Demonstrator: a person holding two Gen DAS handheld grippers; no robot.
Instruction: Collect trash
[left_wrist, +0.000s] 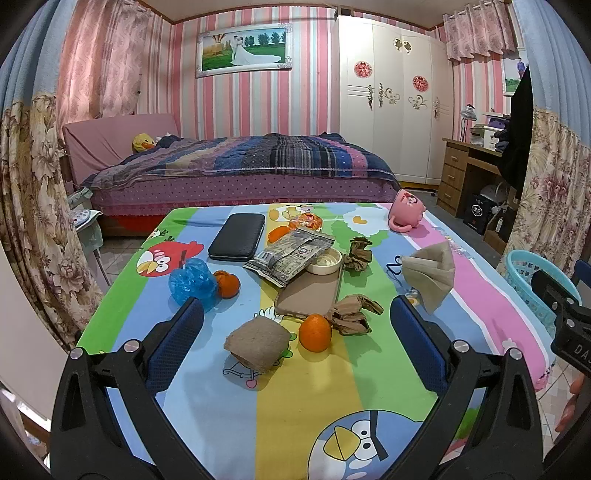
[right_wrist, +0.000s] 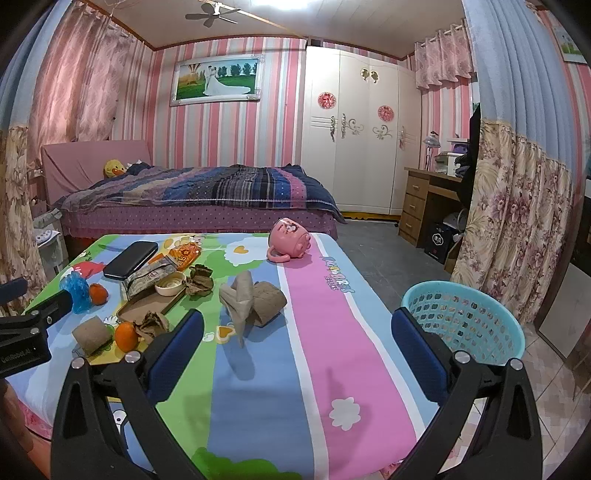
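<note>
Brown paper trash lies on the cartoon tablecloth (left_wrist: 207, 398): a folded wad (left_wrist: 258, 343), two crumpled pieces (left_wrist: 354, 314) (left_wrist: 357, 254) and a large crumpled sheet (left_wrist: 430, 271), which also shows in the right wrist view (right_wrist: 240, 295). A blue plastic bag (left_wrist: 192, 281) and a printed wrapper (left_wrist: 291, 256) lie further back. My left gripper (left_wrist: 295, 317) is open above the table, with the folded wad between its fingers. My right gripper (right_wrist: 297, 328) is open and empty over the table's pink stripe. A turquoise basket (right_wrist: 463, 319) stands right of the table.
Oranges (left_wrist: 314, 332) (left_wrist: 227, 283), a black case (left_wrist: 238, 236), a phone case (left_wrist: 308, 295) with a round dish (left_wrist: 325, 260), and a tipped pink mug (left_wrist: 406, 210) are on the table. A bed (left_wrist: 240, 166) stands behind; a desk (left_wrist: 465, 170) stands at right.
</note>
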